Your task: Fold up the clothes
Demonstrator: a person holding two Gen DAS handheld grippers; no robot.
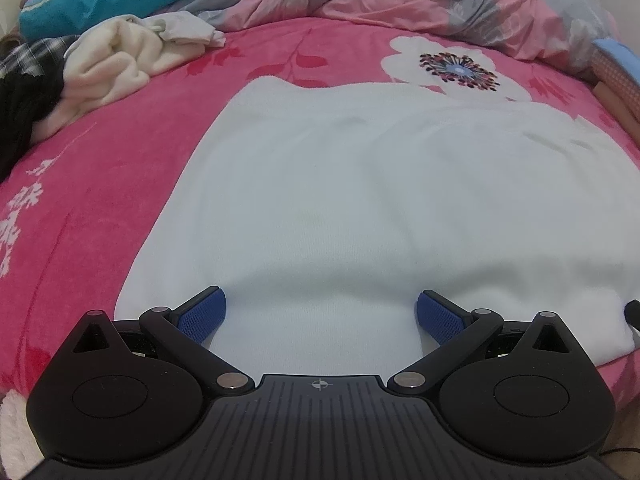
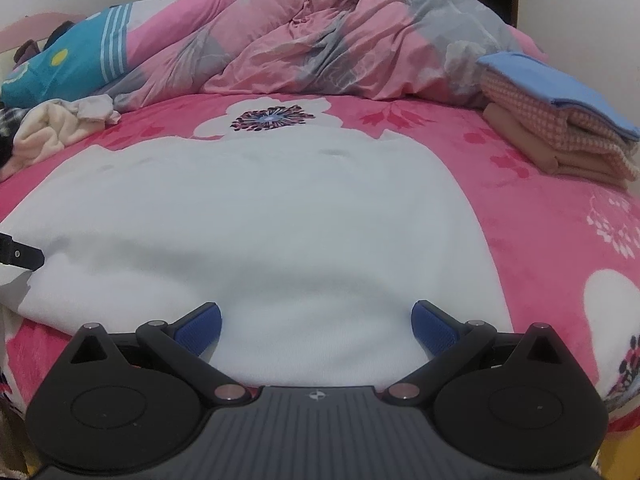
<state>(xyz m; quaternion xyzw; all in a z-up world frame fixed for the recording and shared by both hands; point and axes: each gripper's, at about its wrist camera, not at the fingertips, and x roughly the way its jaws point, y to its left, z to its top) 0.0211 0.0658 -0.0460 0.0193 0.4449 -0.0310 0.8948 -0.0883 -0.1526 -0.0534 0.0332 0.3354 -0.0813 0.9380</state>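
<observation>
White garment (image 1: 320,200); folded stack (image 2: 560,120) beyond.

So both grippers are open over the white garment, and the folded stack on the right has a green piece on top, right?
Not quite: the top piece of the folded stack is blue, as the right wrist view shows. The rest holds: the left gripper and right gripper are both open at the near edge of the white garment.
</observation>
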